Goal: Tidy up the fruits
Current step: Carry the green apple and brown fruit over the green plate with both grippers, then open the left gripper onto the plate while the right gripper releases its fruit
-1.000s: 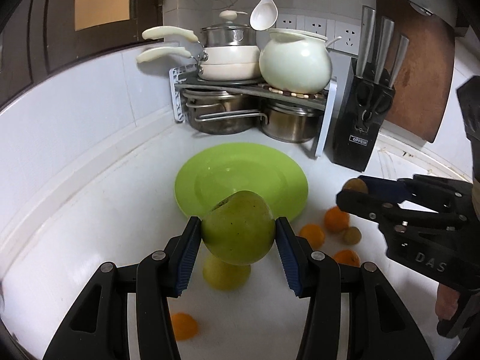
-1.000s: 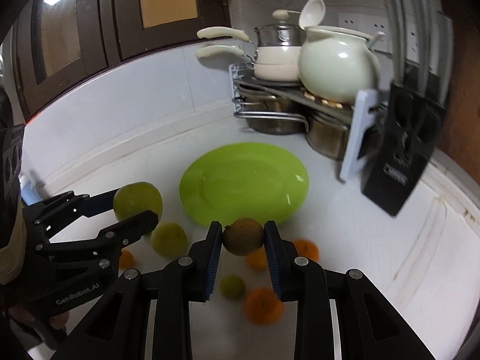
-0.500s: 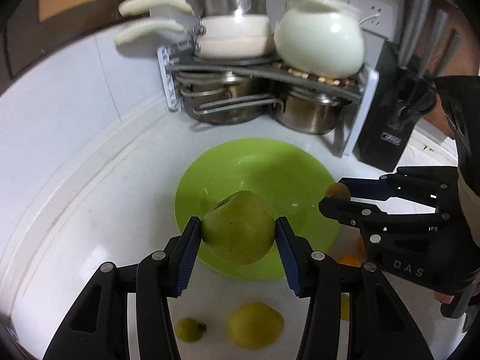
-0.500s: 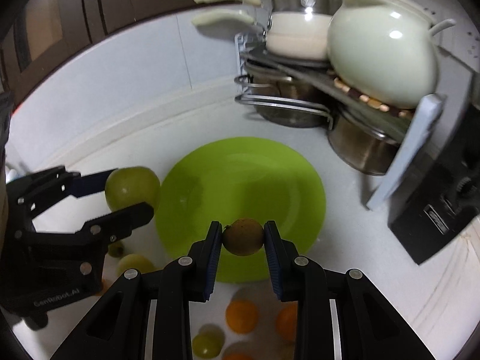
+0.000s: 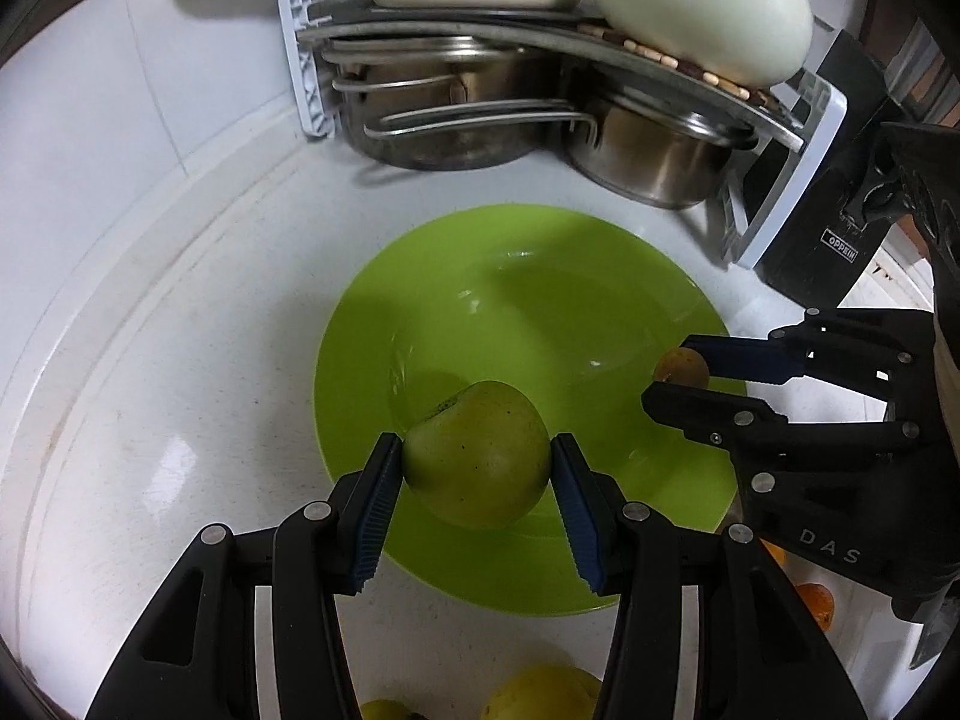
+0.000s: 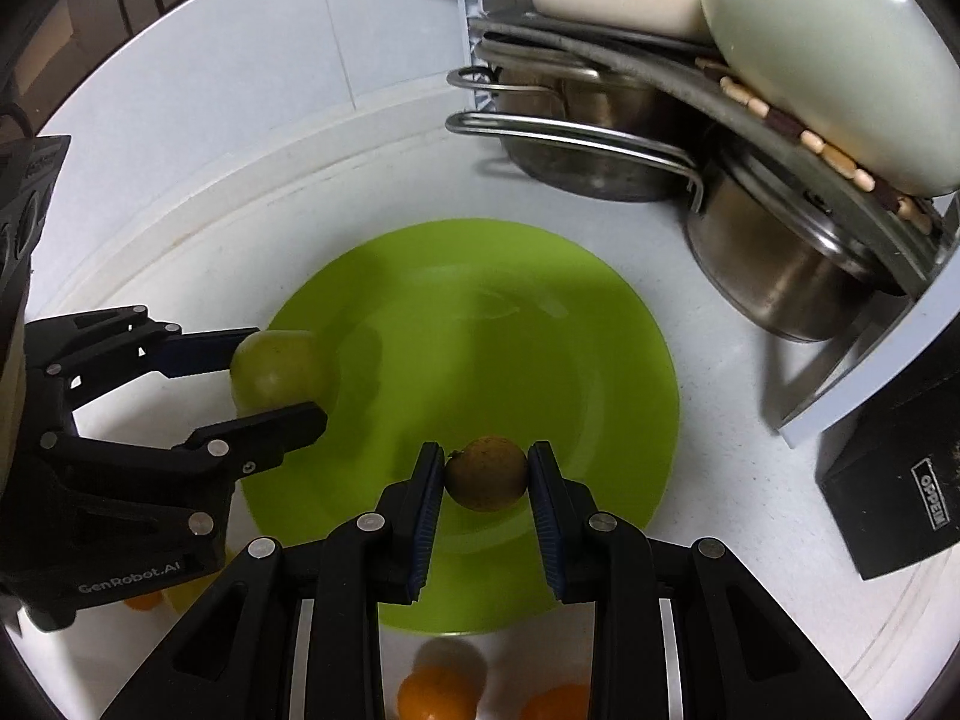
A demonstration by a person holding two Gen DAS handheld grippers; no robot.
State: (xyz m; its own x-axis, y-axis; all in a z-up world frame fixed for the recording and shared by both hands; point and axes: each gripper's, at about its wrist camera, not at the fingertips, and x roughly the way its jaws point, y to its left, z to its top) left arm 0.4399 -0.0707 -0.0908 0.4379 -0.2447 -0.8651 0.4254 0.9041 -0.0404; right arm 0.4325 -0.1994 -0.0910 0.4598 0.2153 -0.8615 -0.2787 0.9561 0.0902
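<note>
My left gripper is shut on a green apple and holds it above the near left part of the lime-green plate. In the right wrist view the same apple hangs over the plate's left rim. My right gripper is shut on a small brownish-orange fruit, held over the plate's near side. That fruit shows at the plate's right rim in the left wrist view. The plate has nothing lying on it.
Loose oranges and a yellow-green fruit lie on the white counter in front of the plate. Behind it stands a pot rack with steel pots and a cream pot. A black knife block stands at the right.
Both grippers have moved forward and down, from in front of the plate to above it, each still gripping its fruit. The loose fruit now lies behind the fingers.
</note>
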